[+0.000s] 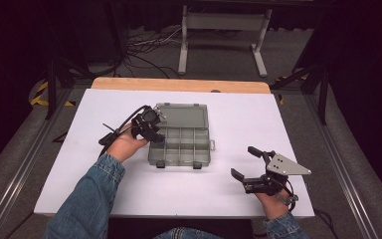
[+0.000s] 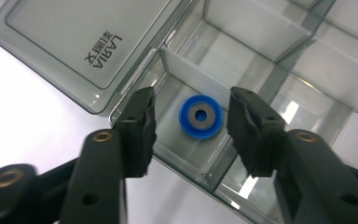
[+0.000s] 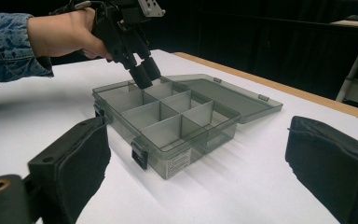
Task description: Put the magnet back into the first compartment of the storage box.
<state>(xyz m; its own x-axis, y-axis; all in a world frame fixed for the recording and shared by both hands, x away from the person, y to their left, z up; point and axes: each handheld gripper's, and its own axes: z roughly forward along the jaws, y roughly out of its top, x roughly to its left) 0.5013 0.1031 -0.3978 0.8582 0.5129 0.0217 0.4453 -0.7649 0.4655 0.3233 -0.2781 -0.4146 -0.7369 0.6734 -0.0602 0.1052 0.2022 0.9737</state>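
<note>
Hovering over the far-left compartment of the smoky compartment box (image 1: 181, 144), the left gripper (image 2: 191, 122) is being held with its jaws apart, and nothing is clamped between them. A blue ring with a grey metal centre (image 2: 200, 116) is lying flat on the floor of that compartment, between and below the open pads. The right gripper (image 1: 251, 164) is being kept well apart at the near right of the white table (image 1: 79, 169), its jaws wide and empty. A snag is being risked: a pad could be caught on the divider (image 2: 200, 74) or the box's outer wall as the gripper is lifted, so that the light box is being dragged or tipped and the ring jolted about.
</note>
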